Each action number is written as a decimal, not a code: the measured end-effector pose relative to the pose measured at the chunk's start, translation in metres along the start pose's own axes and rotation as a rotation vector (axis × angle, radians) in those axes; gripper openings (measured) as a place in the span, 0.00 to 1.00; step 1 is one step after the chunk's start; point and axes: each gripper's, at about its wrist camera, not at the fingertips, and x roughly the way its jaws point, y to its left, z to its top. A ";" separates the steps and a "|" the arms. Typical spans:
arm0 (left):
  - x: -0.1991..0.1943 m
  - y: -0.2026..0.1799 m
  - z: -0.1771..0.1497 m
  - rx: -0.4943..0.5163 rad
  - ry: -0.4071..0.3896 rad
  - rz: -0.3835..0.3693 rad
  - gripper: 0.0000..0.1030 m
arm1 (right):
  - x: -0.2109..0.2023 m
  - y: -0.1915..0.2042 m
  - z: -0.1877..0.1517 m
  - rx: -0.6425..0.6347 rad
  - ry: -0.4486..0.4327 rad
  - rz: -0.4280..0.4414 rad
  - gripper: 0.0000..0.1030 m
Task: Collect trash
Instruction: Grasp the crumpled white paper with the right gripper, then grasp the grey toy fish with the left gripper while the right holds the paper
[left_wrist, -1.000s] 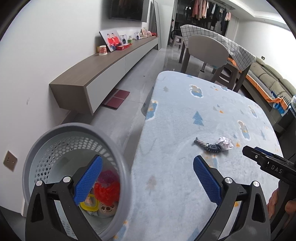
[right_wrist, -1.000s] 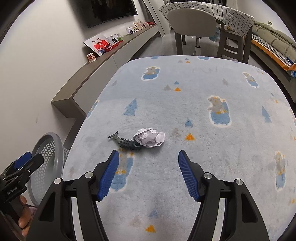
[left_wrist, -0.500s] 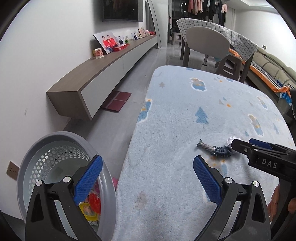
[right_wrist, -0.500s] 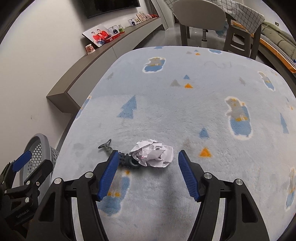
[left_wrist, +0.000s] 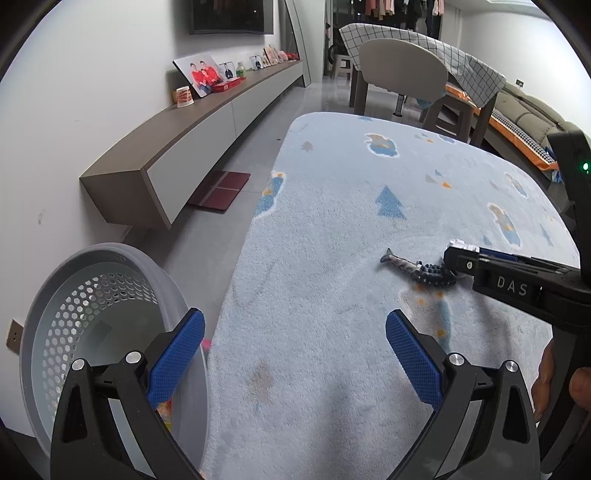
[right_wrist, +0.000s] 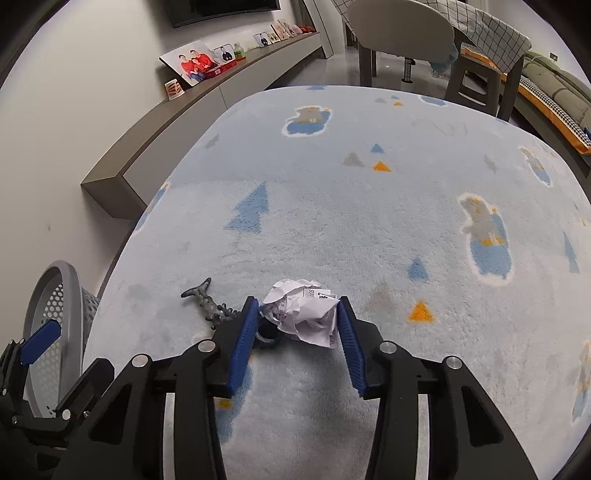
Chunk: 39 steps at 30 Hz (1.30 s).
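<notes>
A crumpled white paper ball (right_wrist: 306, 312) lies on the light blue rug (right_wrist: 369, 206). My right gripper (right_wrist: 297, 314) is down over it, its blue pads closed in against both sides of the ball. A dark toy fish (right_wrist: 210, 304) lies just left of the ball, touching the left finger; it also shows in the left wrist view (left_wrist: 417, 267). My left gripper (left_wrist: 293, 339) is open and empty, above the rug's left edge next to the grey perforated basket (left_wrist: 74, 295). The right gripper (left_wrist: 458, 258) appears in the left wrist view, mostly hiding the paper.
The grey basket (right_wrist: 55, 310) stands on the floor left of the rug, with coloured items inside. A long low cabinet (left_wrist: 177, 147) runs along the left wall. A chair (right_wrist: 402, 37), a table and a sofa (left_wrist: 532, 110) stand beyond the rug's far end.
My right gripper has moved forward and down over the paper ball and narrowed its jaws onto it. My left gripper has shifted to the right, away from the basket.
</notes>
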 end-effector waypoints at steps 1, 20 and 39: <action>0.000 -0.001 -0.001 0.002 0.001 0.001 0.94 | -0.001 0.000 0.000 0.003 0.000 0.006 0.39; 0.015 -0.066 0.015 0.044 0.026 -0.032 0.94 | -0.056 -0.064 -0.001 0.129 -0.081 0.008 0.38; 0.059 -0.111 0.025 0.062 0.102 -0.038 0.64 | -0.080 -0.099 0.002 0.192 -0.121 0.043 0.38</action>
